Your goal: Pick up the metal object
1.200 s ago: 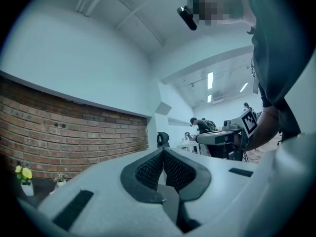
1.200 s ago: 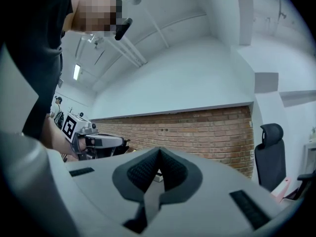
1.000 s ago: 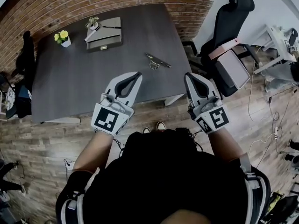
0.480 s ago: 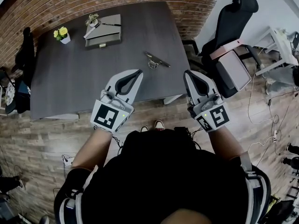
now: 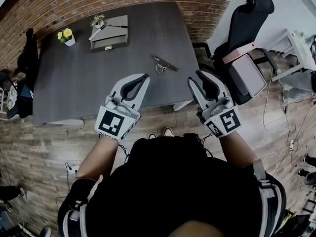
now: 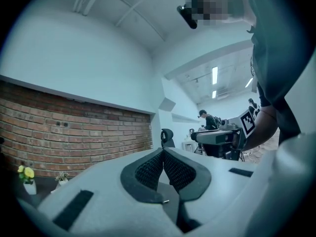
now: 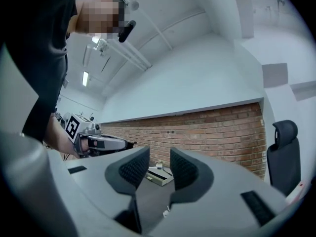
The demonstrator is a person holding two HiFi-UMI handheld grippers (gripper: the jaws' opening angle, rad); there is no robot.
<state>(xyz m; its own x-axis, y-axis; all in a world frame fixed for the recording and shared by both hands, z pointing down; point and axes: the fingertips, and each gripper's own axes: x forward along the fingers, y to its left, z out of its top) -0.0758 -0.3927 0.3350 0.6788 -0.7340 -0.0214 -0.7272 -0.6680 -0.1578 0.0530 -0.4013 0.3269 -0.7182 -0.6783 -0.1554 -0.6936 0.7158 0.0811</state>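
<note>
The right gripper (image 5: 196, 78) hangs by the near corner of the table (image 5: 74, 83). Its jaws stand well apart, having just been opening, with nothing between them. The left gripper (image 5: 145, 77), beside it, has its jaws together and holds nothing. The metal object (image 5: 164, 64) lies on the table ahead of both grippers, a little left of the right one and nearer to it, touching neither. Farther out, beyond the left gripper, sit a grey box (image 5: 109, 33) and a flower pot (image 5: 65, 37). A chair (image 5: 247, 19) stands off to the right gripper's right.
</note>
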